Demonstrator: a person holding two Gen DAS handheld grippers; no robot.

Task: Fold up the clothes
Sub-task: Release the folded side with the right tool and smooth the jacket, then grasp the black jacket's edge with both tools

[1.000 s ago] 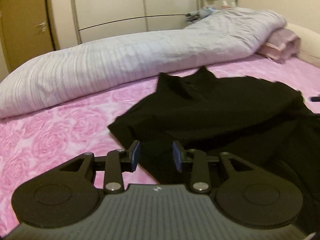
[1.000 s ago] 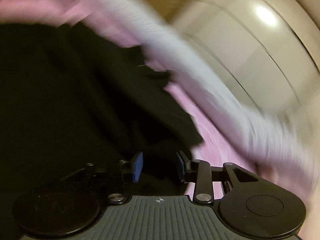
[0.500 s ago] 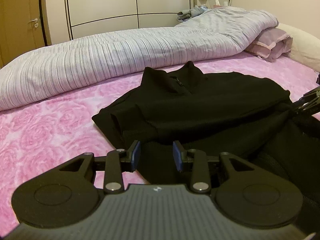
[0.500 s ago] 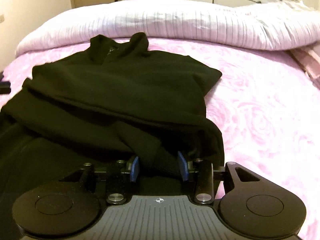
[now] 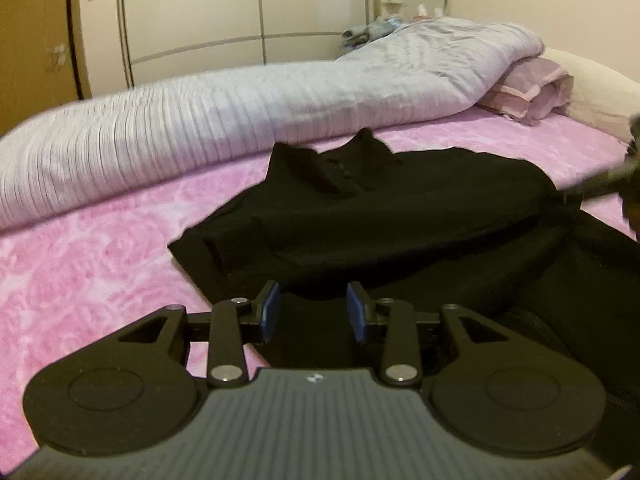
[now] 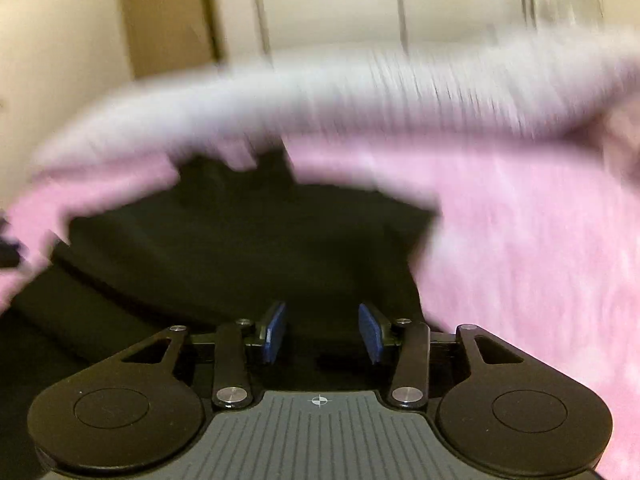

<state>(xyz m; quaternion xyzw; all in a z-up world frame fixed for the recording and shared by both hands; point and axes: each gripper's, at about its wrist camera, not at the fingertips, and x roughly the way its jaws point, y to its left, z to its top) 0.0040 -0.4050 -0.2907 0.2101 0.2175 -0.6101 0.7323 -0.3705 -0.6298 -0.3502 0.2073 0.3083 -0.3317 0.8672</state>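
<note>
A black collared shirt (image 5: 380, 208) lies on the pink bed, collar toward the rolled duvet, its lower part folded up over the body. My left gripper (image 5: 314, 312) is open and empty, just above the shirt's near left edge. The right wrist view is motion-blurred; it shows the same shirt (image 6: 240, 248) from its right side. My right gripper (image 6: 322, 332) is open and empty over the shirt's near edge. Part of the right gripper shows blurred at the right edge of the left wrist view (image 5: 616, 180).
A pink rose-patterned bedspread (image 5: 92, 264) covers the bed. A long striped white duvet roll (image 5: 240, 120) lies behind the shirt. Pink pillows (image 5: 532, 88) sit at the far right. White wardrobe doors (image 5: 240, 16) and a wooden door stand behind.
My right gripper has let the shirt fabric out from between its fingers and is swinging, blurring its view. My left gripper has shifted slightly; the shirt's fold lies settled.
</note>
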